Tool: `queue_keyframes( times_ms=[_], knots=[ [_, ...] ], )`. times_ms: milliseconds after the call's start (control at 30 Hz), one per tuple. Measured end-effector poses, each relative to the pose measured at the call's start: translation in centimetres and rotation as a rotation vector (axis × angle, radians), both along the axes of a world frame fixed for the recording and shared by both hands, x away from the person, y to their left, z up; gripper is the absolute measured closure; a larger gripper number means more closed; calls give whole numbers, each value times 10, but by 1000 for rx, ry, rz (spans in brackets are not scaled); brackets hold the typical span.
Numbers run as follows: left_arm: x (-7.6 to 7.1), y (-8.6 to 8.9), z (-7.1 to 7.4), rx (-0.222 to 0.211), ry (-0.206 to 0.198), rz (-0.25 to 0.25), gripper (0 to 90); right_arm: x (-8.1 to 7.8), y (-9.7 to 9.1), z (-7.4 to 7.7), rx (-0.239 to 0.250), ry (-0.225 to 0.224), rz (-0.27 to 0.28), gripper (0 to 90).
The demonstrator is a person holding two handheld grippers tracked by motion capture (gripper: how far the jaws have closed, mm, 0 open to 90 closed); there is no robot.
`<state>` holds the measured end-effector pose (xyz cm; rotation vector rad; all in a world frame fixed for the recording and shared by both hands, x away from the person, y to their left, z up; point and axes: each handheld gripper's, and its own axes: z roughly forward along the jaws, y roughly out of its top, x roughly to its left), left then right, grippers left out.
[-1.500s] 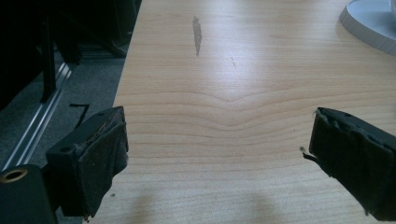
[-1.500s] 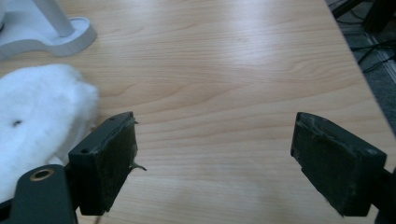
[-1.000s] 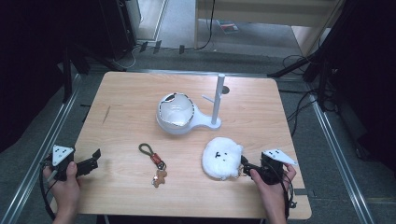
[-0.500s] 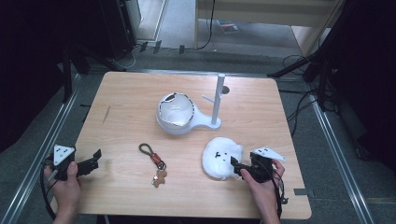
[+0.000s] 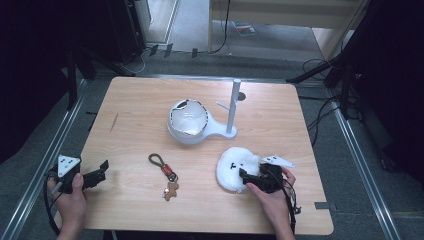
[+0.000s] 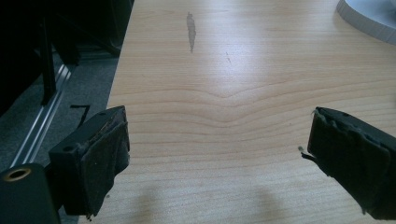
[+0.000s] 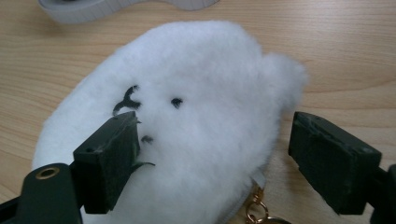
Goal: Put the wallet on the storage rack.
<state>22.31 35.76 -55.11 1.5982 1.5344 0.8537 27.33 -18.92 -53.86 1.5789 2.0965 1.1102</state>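
Table (image 5: 150, 110): right hand-held gripper (image 5: 246, 176) now over pouch (image 5: 232, 165)

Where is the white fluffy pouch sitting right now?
In the high view the white fluffy pouch lies front right on the table, below the white stand, right of the keychain, with the open right gripper at it.

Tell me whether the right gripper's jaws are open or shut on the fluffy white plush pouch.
Open. In the right gripper view the right gripper has its black jaws spread to either side of the fluffy white plush pouch, with a gap at the right jaw.
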Motion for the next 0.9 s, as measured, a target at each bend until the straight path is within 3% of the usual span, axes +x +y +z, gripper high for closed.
queue_keyframes(
  times_ms=[100, 167, 233, 333, 467, 667, 767, 867, 900],
  knots=[
    [0, 0, 0, -1, -1, 2, 61, 0, 8, -2, -45, 0, 31, 152],
    [0, 0, 0, -1, 0, 2, 62, 0, 11, -4, -41, 26, 39, 161],
    [0, 0, 0, -1, 0, 3, 62, 0, 12, -5, -43, 19, 40, 171],
    [0, 0, 0, 1, 1, 4, 63, -5, 19, -5, -93, -4, 41, 276],
    [0, -1, 0, 3, 3, 3, 63, -8, 23, -6, -68, -23, 67, 496],
    [0, 0, 0, 1, 4, 3, 63, -11, 26, -6, -72, -37, 62, 629],
    [0, 0, 0, 4, 6, 0, 64, -14, 28, -4, -97, -88, 59, 761],
    [0, -1, 0, 9, 5, -4, 63, -15, 27, -2, -84, -114, 65, 785],
    [0, -1, 0, 13, 3, -2, 63, -15, 25, 0, -48, -116, 62, 792]
  ],
)
